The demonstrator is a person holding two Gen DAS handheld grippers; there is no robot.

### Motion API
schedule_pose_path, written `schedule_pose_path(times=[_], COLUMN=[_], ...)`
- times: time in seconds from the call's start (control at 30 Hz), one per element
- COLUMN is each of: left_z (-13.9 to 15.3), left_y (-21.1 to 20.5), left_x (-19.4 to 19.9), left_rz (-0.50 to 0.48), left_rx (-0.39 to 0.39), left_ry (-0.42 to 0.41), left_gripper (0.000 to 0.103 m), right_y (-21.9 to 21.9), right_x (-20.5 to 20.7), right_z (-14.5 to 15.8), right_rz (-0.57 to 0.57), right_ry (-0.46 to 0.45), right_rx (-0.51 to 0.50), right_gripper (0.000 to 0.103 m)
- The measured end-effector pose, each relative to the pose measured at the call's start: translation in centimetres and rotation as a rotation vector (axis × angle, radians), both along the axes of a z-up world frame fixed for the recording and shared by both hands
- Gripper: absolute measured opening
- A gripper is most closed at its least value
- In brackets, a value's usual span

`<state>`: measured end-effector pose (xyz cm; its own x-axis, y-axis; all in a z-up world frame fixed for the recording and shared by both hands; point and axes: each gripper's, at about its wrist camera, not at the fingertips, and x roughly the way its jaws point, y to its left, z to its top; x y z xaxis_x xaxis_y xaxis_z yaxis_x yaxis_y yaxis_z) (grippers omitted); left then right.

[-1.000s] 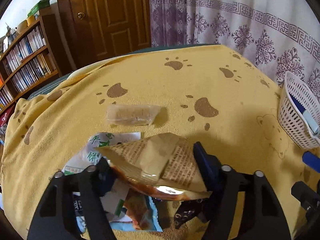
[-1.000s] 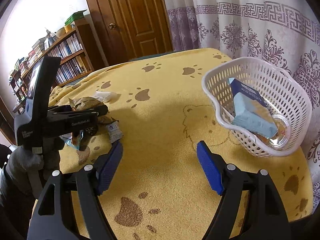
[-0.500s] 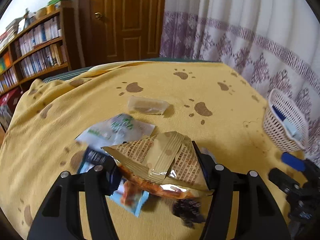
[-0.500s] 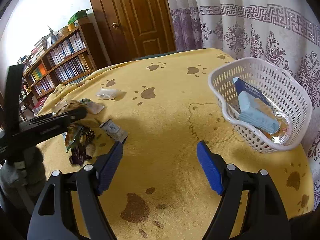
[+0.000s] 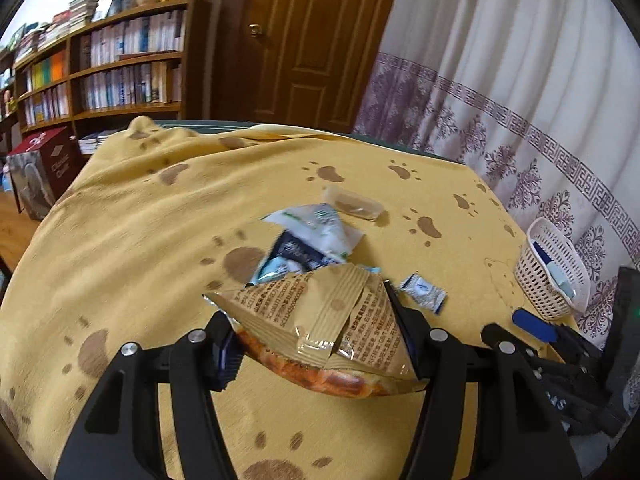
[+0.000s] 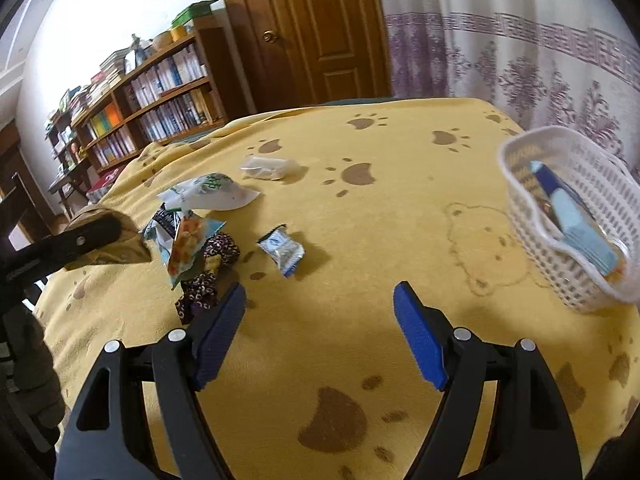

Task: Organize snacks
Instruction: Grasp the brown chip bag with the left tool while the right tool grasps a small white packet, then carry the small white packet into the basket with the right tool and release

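Standing along the left wall, a wooden bookshelf (image 6: 160, 92) holds rows of books, with a brown door (image 6: 316, 28) beside it. Below, the left gripper (image 5: 320, 340) has its jaws clenched on a tan snack packet (image 5: 320, 320) with printed text, held clear above the yellow paw-print cloth (image 6: 400, 208) that covers the desk. Behind the packet on the cloth lies a loose heap of snacks: a white-and-green pouch (image 6: 208, 196), a dark blue pack partly under it, and a purple patterned wrapper (image 6: 208, 276) at the near edge of the heap. A clear pack (image 6: 268, 168) lies farther back, apart from the heap. Just right of the heap sits a small silver-blue sachet (image 6: 282, 250) on its own. The right gripper (image 6: 320, 336) hovers over bare cloth, its blue-padded jaws released and grasping nothing. Farthest right, near the patterned curtain (image 5: 520, 100), stands a white plastic basket (image 6: 532, 184) with a blue box (image 6: 576, 216) inside.
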<state>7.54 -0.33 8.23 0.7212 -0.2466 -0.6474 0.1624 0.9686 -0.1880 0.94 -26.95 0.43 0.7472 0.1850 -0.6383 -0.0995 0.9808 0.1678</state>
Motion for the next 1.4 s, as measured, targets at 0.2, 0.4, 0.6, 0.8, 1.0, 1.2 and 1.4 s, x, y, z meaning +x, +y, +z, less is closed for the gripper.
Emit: schedule_pose_path(times=[0.2, 0.4, 0.6, 0.8, 1.0, 1.2, 1.4], left_z=[-0.7, -1.1, -1.3, -1.4, -1.4, -1.1, -0.6], left_y=[1.5, 1.9, 2.1, 2.1, 1.2, 0.2, -0.9], left_x=[-1.2, -1.7, -1.8, -1.7, -1.8, -2.1, -2.7], left_rz=[0.039, 0.043, 0.046, 0.054, 0.044, 0.038, 0.035], left_rx=[0.003, 0.009, 0.009, 0.007, 0.024, 0.055, 0.101], left_ry=[0.003, 0.004, 0.003, 0.009, 0.014, -0.002, -0.025], left_gripper=[0.061, 0.061, 0.061, 0.061, 0.061, 0.061, 0.061], right_y=[1.9, 3.9, 4.9, 4.2, 3.3, 2.2, 1.3], right_x=[2.9, 6.6, 8.4, 8.0, 6.2, 4.1, 1.8], right_z=[-0.7, -1.9, -2.8, -2.7, -2.0, 0.0, 1.7], right_rz=[0.054, 0.101, 0.117, 0.103, 0.094, 0.089, 0.079], right_ry=[0.019, 0.067, 0.088, 0.088, 0.072, 0.027, -0.015], right_rx=[-0.059, -0.12, -0.169, -0.166, -0.119, -0.076, -0.053], right_gripper=[0.076, 0.061, 0.046, 0.024, 0.023, 0.023, 0.023])
